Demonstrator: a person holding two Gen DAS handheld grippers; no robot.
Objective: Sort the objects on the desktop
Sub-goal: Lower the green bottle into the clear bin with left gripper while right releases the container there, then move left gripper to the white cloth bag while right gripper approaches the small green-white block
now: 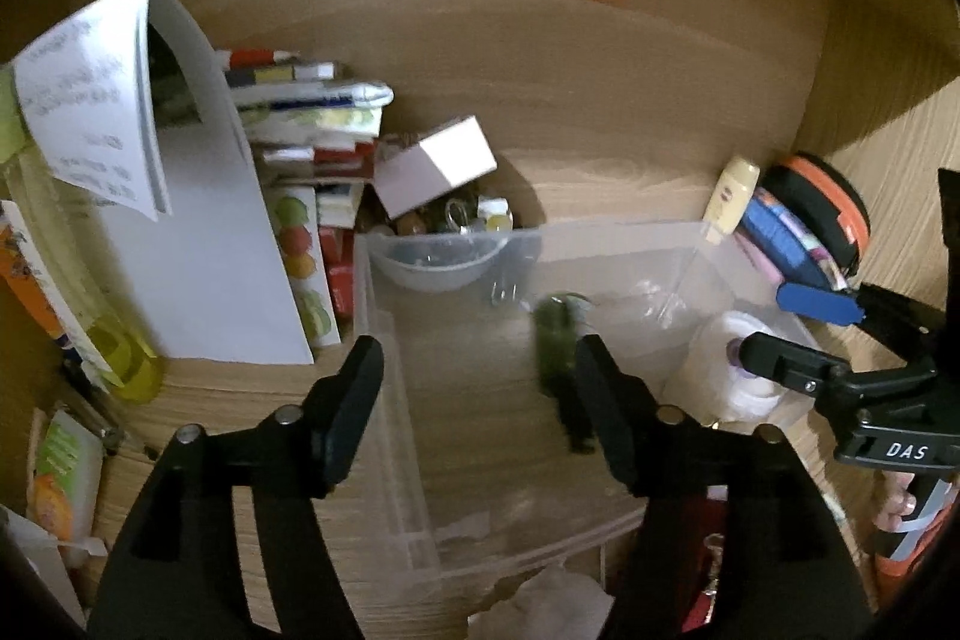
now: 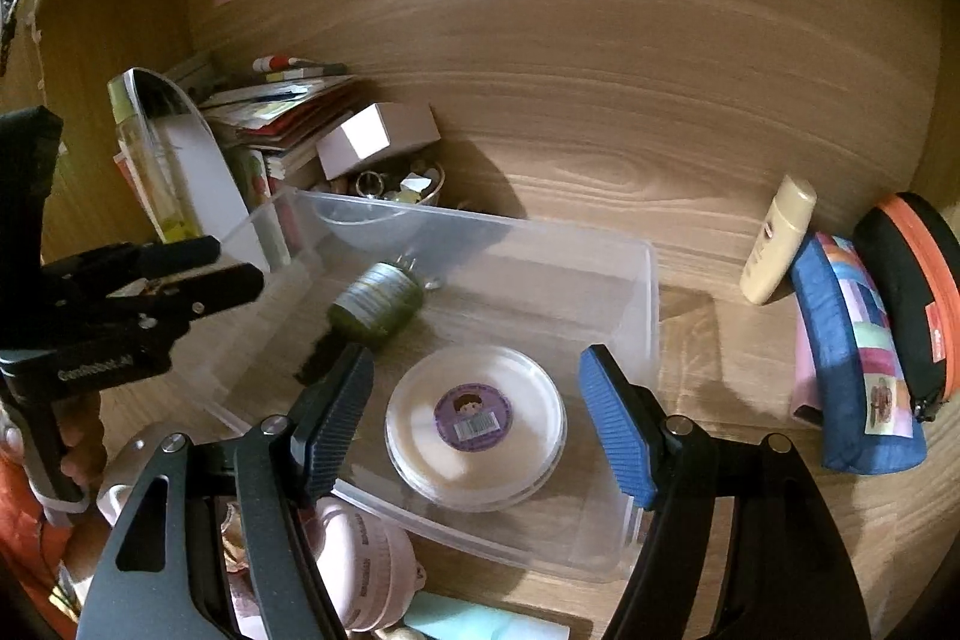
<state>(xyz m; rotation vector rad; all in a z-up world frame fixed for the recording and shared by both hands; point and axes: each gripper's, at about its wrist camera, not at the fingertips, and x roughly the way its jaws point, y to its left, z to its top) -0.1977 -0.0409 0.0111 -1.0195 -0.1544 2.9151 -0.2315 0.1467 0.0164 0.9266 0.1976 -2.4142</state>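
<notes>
While both tongs stand released, empty: green bottle (image 2: 377,303) in bin (image 2: 651,292) ahead of left tongs (image 1: 477,379); round tub (image 2: 475,427) between right tongs (image 2: 474,400).

My left wrist camera looks down close over the clear bin (image 1: 384,280) from its left end; my right wrist camera faces it from the near right. Both share the bin, green bottle (image 1: 555,340), and note-covered back wall (image 2: 600,70).
</notes>
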